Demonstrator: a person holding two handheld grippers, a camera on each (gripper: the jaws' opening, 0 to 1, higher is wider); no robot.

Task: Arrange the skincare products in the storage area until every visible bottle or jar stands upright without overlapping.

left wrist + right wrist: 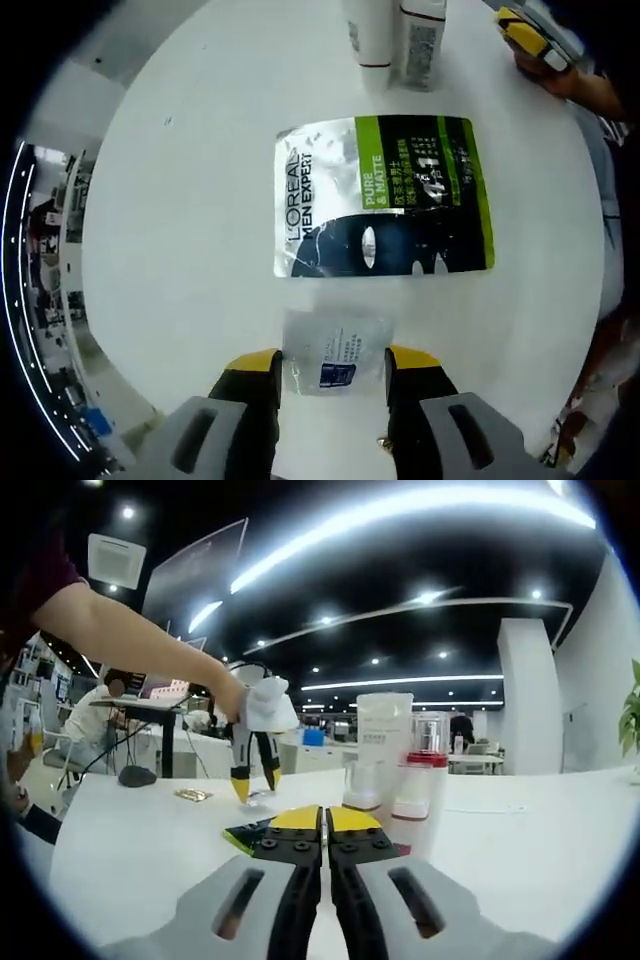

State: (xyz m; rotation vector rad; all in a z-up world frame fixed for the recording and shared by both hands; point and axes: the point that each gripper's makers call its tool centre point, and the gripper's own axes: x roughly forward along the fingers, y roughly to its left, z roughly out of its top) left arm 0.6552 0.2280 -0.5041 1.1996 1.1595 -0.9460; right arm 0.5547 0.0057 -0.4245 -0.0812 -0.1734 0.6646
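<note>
Left gripper [333, 362]: jaws are standing open, straddling the small clear sachet [333, 350] without pinching it.
White table [200, 200]: it is carrying everything.
L'Oréal Men Expert mask pouch [383, 196]: lying flat, just beyond the sachet.
White tube [383, 750]: standing upright past the pouch's far edge.
Red-collared bottle [418, 770]: standing upright, touching or just beside the tube.
Right gripper [323, 820]: jaws are resting closed, empty, near the pouch.
Risk: the thin sachet is likely sliding or crumpling when pinched; a wide swing could be toppling the tube.
</note>
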